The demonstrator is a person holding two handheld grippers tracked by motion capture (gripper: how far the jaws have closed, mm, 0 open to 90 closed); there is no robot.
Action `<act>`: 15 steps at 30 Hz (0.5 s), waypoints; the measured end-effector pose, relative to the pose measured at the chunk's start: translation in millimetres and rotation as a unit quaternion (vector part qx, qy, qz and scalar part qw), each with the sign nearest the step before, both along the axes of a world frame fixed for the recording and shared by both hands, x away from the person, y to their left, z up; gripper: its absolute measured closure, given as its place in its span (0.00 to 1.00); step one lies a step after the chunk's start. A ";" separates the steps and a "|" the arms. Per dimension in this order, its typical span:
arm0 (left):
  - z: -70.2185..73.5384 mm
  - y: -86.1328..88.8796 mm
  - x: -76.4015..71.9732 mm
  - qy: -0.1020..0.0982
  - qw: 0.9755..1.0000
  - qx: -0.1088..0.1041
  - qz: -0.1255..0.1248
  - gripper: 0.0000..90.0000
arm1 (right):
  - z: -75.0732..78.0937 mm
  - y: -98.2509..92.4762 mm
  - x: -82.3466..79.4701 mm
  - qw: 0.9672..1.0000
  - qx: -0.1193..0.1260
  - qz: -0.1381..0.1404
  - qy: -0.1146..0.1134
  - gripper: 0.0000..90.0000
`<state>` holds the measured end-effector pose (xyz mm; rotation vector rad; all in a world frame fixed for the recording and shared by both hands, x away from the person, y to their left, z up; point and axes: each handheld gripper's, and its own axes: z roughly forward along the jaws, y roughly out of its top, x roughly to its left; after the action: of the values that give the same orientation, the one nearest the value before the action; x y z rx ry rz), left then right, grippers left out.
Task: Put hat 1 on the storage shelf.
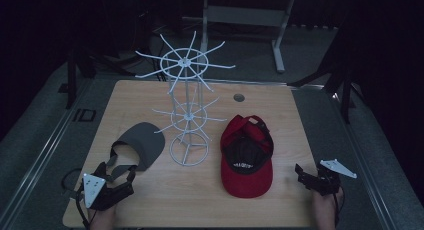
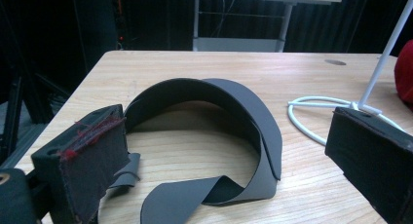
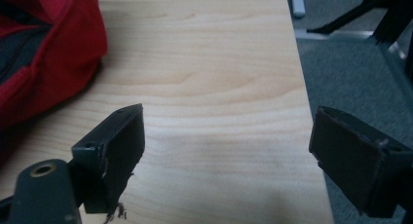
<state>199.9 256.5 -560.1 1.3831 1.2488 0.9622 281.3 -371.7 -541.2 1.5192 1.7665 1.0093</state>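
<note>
A grey visor (image 1: 140, 143) lies on the wooden table (image 1: 210, 205) at the front left, its strap curled toward me (image 2: 209, 131). My left gripper (image 1: 116, 173) rests just in front of it, jaws wide open, with only the strap's loose end near the left jaw. A red cap (image 1: 247, 156) lies upside down right of centre, and its edge reaches the top left corner of the right gripper view (image 3: 48, 53). My right gripper (image 1: 306, 175) sits at the front right near the table's edge, open over bare wood (image 3: 219, 151). A white wire rack (image 1: 186, 105) stands between the hats.
The rack's round base (image 2: 316, 117) lies just right of the visor. A small round grommet (image 1: 239, 97) sits in the tabletop behind the cap. The table's right edge drops to grey floor (image 3: 350, 73). A pale table frame (image 1: 245, 15) stands beyond in the dark.
</note>
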 end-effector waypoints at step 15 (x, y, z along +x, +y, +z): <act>-0.5 -0.8 0.8 0.005 1.000 0.003 -0.002 0.02 | 36.1 16.4 4.1 0.999 -0.009 0.042 -0.028 0.14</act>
<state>200.7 255.6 -560.6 1.3961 1.2511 0.9579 285.4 -355.3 -505.1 1.4026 1.8071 1.0646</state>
